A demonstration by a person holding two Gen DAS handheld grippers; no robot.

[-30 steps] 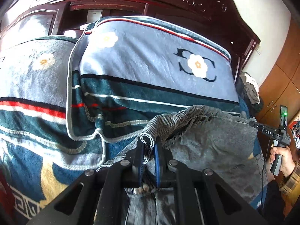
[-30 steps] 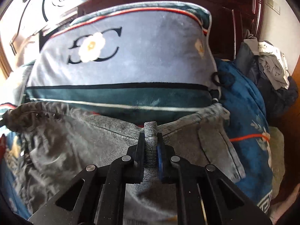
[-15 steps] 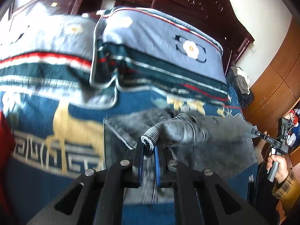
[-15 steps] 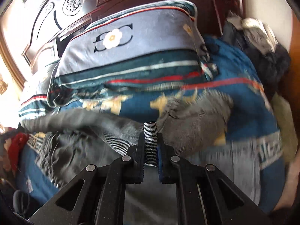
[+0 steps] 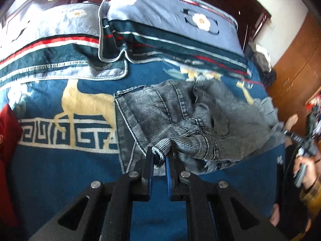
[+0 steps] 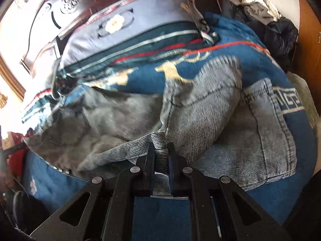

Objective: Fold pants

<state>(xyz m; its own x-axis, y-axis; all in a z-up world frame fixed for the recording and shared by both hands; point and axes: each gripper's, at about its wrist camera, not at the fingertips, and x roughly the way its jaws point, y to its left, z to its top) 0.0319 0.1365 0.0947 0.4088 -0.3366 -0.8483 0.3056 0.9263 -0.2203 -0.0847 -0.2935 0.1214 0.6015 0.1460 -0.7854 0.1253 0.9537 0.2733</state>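
Observation:
Grey denim pants (image 5: 180, 116) lie folded over themselves on the blue blanket (image 5: 70, 160), with a pocket and seams facing up. My left gripper (image 5: 159, 156) is shut on a hemmed edge of the pants, which bunches between its fingers. In the right wrist view the same pants (image 6: 200, 120) spread across the bed, and my right gripper (image 6: 161, 152) is shut on a striped grey fold of them. The right gripper also shows at the far right edge of the left wrist view, held in a hand (image 5: 305, 166).
Two blue-grey pillows (image 5: 170, 20) with flower prints lie against the dark carved headboard (image 6: 66, 2). A heap of dark clothes (image 6: 266, 20) sits at the bed's far corner by a wooden wardrobe (image 5: 297, 64). Something red (image 5: 8, 132) stands at the left edge.
Both grippers have drawn back from the pillows toward the bed's foot, pulling the pants' edge over the rest. The pants now lie doubled on the blanket, and more blanket shows.

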